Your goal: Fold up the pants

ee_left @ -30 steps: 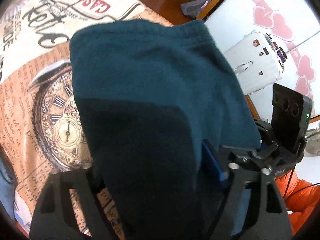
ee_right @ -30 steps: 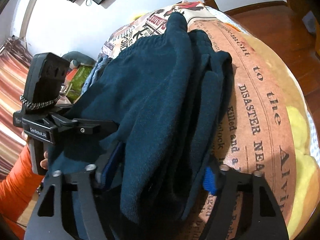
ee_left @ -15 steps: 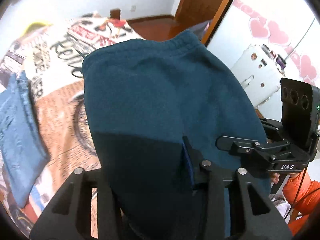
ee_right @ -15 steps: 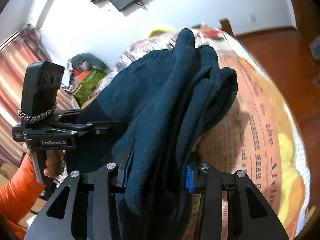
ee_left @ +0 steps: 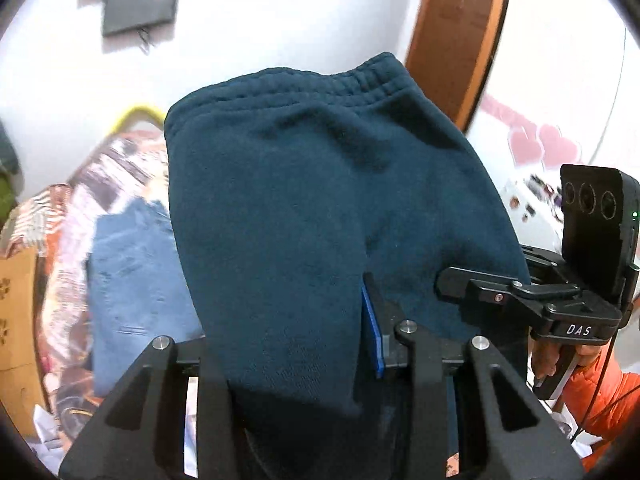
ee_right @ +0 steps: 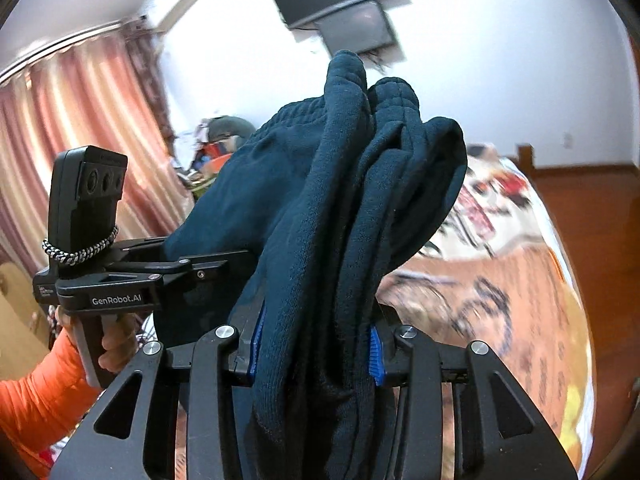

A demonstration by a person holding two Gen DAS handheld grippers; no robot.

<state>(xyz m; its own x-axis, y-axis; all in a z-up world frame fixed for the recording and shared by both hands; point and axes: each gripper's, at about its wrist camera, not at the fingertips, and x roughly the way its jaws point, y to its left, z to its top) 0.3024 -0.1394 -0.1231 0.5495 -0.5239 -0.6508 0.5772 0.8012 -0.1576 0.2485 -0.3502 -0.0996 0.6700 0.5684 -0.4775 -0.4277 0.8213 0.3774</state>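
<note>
The dark teal folded sweatpants (ee_left: 304, 208) fill the left wrist view, waistband at the top, lifted off the bed. My left gripper (ee_left: 288, 344) is shut on one side of the folded stack. In the right wrist view the pants (ee_right: 344, 216) show as several stacked layers standing edge-on. My right gripper (ee_right: 316, 348) is shut on those layers, blue pads pressed against the cloth. The left gripper body (ee_right: 120, 280) shows beside it, and the right gripper body (ee_left: 560, 296) shows in the left wrist view.
A bed with a newspaper-print cover (ee_right: 500, 264) lies below and to the right. Blue jeans (ee_left: 132, 280) lie on the bed at the left. A wall TV (ee_right: 344, 4), pink curtains (ee_right: 80, 112) and a wooden door frame (ee_left: 452, 32) surround the area.
Both grippers have lifted the folded pants up off the bed and tilted upward; the wall and TV now show behind the pants instead of the bed cover.
</note>
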